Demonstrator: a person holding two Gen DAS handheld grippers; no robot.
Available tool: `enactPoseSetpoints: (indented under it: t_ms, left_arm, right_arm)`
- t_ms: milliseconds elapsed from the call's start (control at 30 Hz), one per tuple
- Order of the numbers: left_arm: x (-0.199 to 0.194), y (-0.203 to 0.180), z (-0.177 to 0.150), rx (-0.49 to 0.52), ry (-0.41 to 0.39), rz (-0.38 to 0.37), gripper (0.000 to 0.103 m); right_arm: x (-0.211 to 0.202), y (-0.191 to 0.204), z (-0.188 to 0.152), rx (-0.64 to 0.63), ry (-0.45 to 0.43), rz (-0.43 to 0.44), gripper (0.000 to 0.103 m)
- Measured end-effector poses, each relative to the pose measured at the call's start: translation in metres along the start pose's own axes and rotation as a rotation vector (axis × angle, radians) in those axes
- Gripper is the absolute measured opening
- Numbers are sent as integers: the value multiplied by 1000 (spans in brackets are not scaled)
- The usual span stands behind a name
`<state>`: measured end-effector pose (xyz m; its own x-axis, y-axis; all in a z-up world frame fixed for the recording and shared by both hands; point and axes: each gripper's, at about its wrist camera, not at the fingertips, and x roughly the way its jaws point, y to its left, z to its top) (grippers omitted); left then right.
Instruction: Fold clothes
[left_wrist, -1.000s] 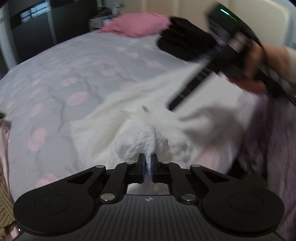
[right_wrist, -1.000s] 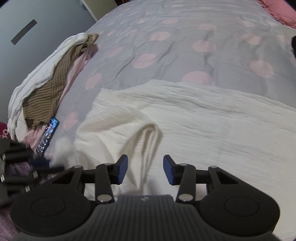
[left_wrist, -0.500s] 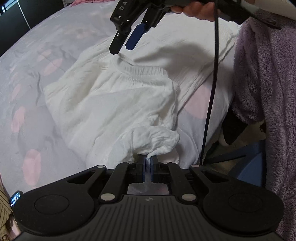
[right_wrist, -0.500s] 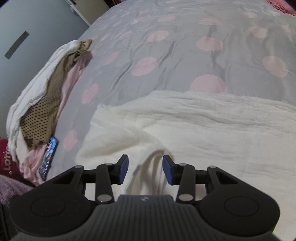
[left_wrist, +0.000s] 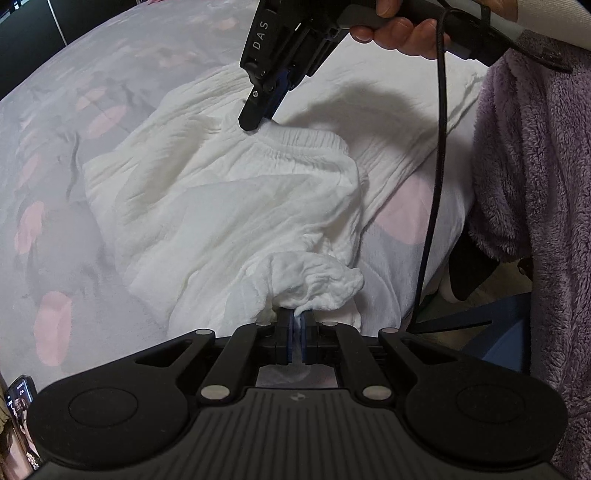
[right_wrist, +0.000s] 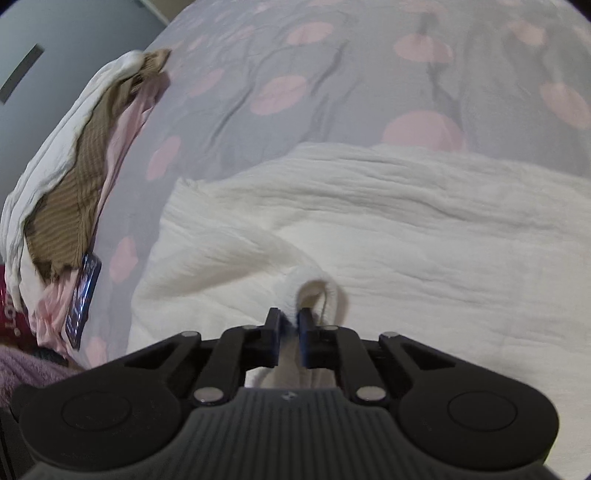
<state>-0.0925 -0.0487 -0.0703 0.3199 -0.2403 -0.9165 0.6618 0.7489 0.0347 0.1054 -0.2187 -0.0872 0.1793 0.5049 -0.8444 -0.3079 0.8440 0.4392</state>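
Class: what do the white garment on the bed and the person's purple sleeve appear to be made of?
White garment: probably thin crinkled cotton gauze, matte; fine wrinkles and a gathered elastic band show. Purple sleeve: looks like plush fleece, fuzzy and matte, with tufted pile.

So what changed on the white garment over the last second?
The right gripper came down to the white garment near its waistband; its jaws are closing on a fold. The left gripper stayed shut on its bunched corner. The clothes pile hasn't moved.
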Motion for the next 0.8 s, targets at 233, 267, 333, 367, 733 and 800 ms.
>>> enactPoseSetpoints:
  t_ms: [233, 267, 333, 367, 733, 800]
  left_arm:
    - [0, 0, 1, 11, 6, 5, 3]
    - [0, 0, 1, 10, 6, 4, 3]
    - [-2, 0, 1, 4, 7, 1, 3]
    - [-2, 0, 0, 1, 9, -3, 3]
    - [-13, -3, -4, 28, -5, -43, 4]
    - [-20, -5, -6, 37, -32, -62, 6]
  right_arm:
    - [8, -4, 1, 17, 7, 48, 13]
    - [8, -4, 1, 27, 8, 61, 11]
    - [0, -5, 2, 43, -24, 68, 9]
    - [-8, -4, 3, 39, -58, 47, 9]
    - [-13, -15, 2, 16, -93, -27, 18]
    - [-22, -15, 0, 30, -109, -14, 39]
